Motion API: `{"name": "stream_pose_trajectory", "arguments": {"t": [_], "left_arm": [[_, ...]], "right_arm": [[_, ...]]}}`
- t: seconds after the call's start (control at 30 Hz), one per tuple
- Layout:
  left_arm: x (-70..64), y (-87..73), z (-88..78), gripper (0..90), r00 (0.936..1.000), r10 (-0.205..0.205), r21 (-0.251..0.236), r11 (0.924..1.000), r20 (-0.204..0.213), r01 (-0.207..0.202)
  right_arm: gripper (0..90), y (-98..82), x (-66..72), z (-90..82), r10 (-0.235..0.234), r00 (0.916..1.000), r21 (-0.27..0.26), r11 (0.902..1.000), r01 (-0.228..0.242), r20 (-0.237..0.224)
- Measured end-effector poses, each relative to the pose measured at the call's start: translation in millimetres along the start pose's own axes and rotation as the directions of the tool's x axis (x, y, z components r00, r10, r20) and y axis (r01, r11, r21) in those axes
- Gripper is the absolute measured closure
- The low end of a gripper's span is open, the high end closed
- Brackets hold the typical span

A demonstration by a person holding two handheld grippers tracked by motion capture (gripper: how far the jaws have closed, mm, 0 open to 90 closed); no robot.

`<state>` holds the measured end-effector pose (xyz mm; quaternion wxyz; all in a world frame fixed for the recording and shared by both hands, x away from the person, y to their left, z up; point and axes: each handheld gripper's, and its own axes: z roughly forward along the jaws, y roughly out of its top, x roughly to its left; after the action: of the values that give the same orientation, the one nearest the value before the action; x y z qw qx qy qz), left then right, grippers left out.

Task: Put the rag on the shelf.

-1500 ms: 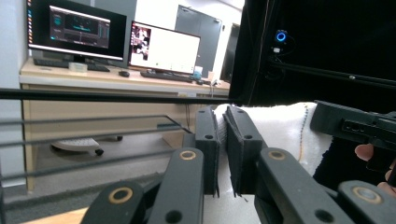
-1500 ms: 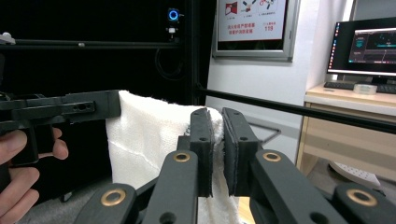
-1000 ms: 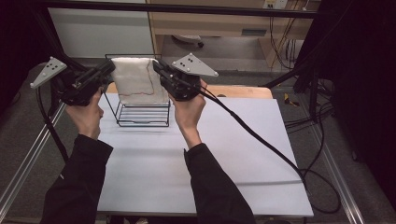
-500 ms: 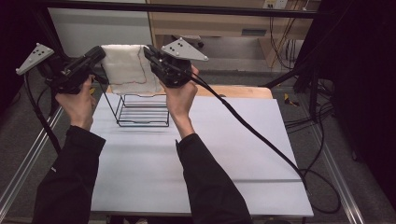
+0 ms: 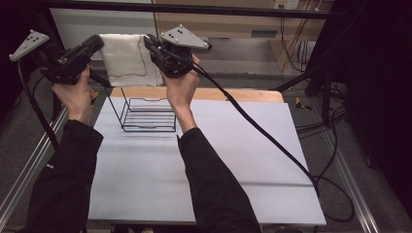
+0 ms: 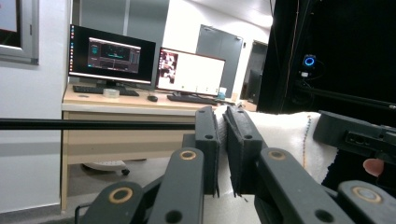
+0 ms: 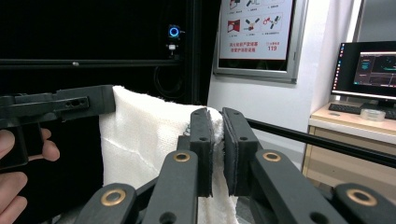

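Towel (image 5: 127,59), white with a thin coloured stitch line, hangs stretched in the air between both tongs, well above the wire basket (image 5: 147,112) on the white worktop (image 5: 233,160); in the high view the left tongs (image 5: 98,42) and right tongs (image 5: 149,42) each pinch an upper corner; lifting looks done, while placing or folding seems left. Left gripper view shows the jaws clamped on the cloth edge, with monitors (image 6: 150,66) on a desk behind; right gripper view shows its jaws nipping the other corner, plus a wall poster (image 7: 257,29).
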<state>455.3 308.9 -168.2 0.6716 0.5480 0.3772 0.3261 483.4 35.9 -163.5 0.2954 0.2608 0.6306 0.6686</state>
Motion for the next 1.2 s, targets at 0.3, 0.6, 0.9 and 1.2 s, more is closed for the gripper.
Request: {"name": "stream_pose_trajectory", "arguments": {"t": [0.3, 0.6, 0.9, 1.2], "left_arm": [[9.1, 9.9, 10.3, 83.3, 0.9997, 0.006, 0.002, 1.0, -0.025, -0.006], [12.5, 14.8, 24.8, 83.3, 0.9994, 0.015, 0.019, 0.9997, -0.032, -0.014], [21.6, 11.5, 36.1, 83.3, 0.9992, 0.018, 0.033, 0.9993, -0.035, -0.017], [33.5, 0.4, 42.7, 83.3, 0.9987, 0.011, 0.049, 0.9987, -0.049, -0.008]], "right_arm": [[83.6, 4.7, -2.9, 16.3, -0.003, 1.0, 0.001, 1.0, 0.003, 0.003], [83.6, 5.2, -15.1, 27.7, 0.022, 0.9997, 0.006, 0.9997, -0.022, 0.014], [83.5, 0.8, -23.4, 39.8, 0.019, 0.9995, 0.022, 0.9996, -0.02, 0.024], [83.5, -9.4, -25.5, 50.4, 0.004, 0.9996, 0.041, 0.9991, -0.005, 0.028]]}}
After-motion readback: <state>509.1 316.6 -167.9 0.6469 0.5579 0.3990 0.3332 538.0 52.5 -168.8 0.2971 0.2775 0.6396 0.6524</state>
